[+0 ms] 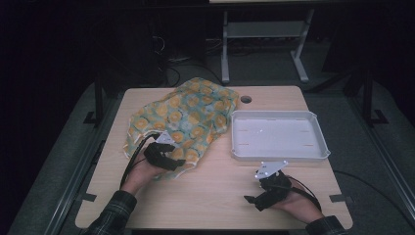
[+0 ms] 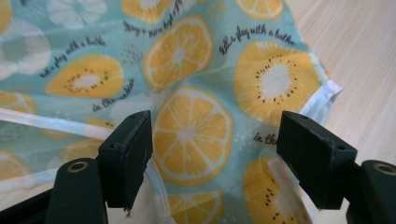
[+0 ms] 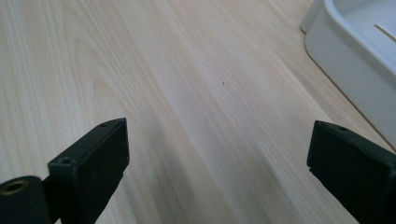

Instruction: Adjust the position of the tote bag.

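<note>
**Left gripper over the fruit-print bag, right gripper idle on the surface**

The fruit-print bag (image 1: 183,120), a soft teal cover with orange slices and kiwi halves, lies crumpled on the wooden surface (image 1: 215,191), from about 9 o'clock to 12 o'clock of the surface's middle. The left gripper (image 1: 172,161) sits at the bag's 6 o'clock edge. In the left gripper view its jaws stand wide apart, with the bag's printed face (image 2: 191,130) between them and a white piped hem (image 2: 322,95) running off toward 2 o'clock; the pads do not press on the cloth.

The white tray (image 1: 279,152) rests at 3 o'clock of the bag, just beside it. The right gripper (image 1: 254,199) lies at 6 o'clock of the tray, apart from it. Its jaws are wide open over bare wood, with the tray's wall (image 3: 355,70) at 2 o'clock in the right gripper view.
</note>
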